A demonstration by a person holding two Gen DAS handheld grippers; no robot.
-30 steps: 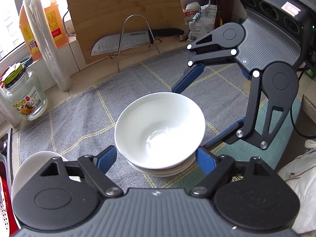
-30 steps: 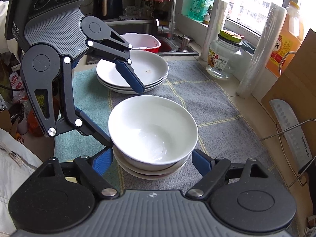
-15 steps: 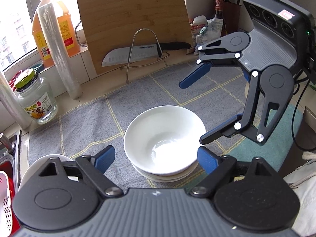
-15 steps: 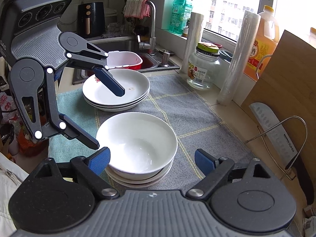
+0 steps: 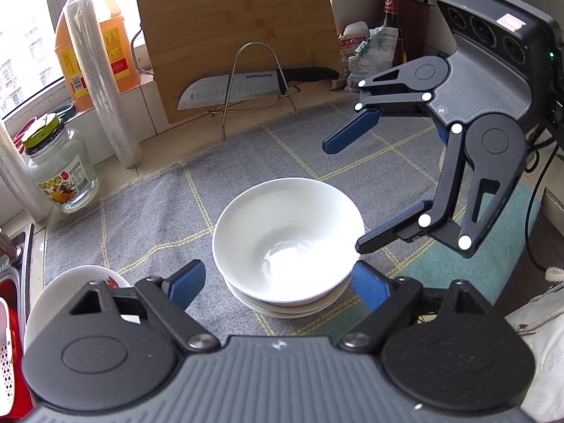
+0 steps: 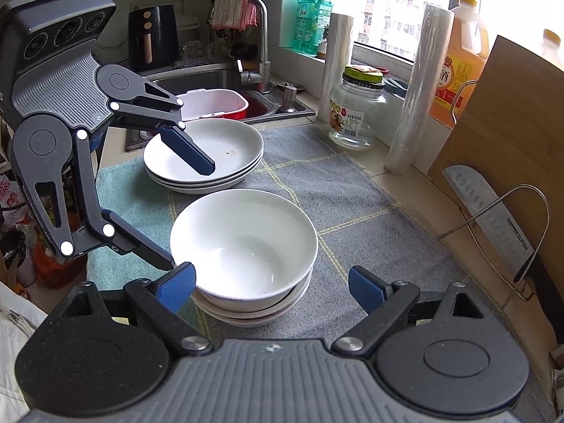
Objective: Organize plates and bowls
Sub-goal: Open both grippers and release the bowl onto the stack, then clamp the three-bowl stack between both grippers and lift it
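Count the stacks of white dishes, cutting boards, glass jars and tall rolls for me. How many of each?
Stacks of white dishes: 2, the stack of bowls and the stack of plates
Cutting board: 1
Glass jar: 1
Tall rolls: 2, the white roll and the clear roll
Total: 6

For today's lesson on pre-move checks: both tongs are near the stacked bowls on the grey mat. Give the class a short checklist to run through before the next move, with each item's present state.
1. Top bowl nested squarely in the bowl stack: ok, it sits level on those beneath.
2. Left tongs free of the bowl: ok, open, pads either side, not pressing.
3. Right tongs free: ok, jaws opening, nothing gripped.
4. Plate stack settled: ok, on the mat behind the bowls, apart from them.
5. Knife out of the way: ok, in its wire rack by the cutting board.
6. Top plate clean: not ok, small specks show on it.
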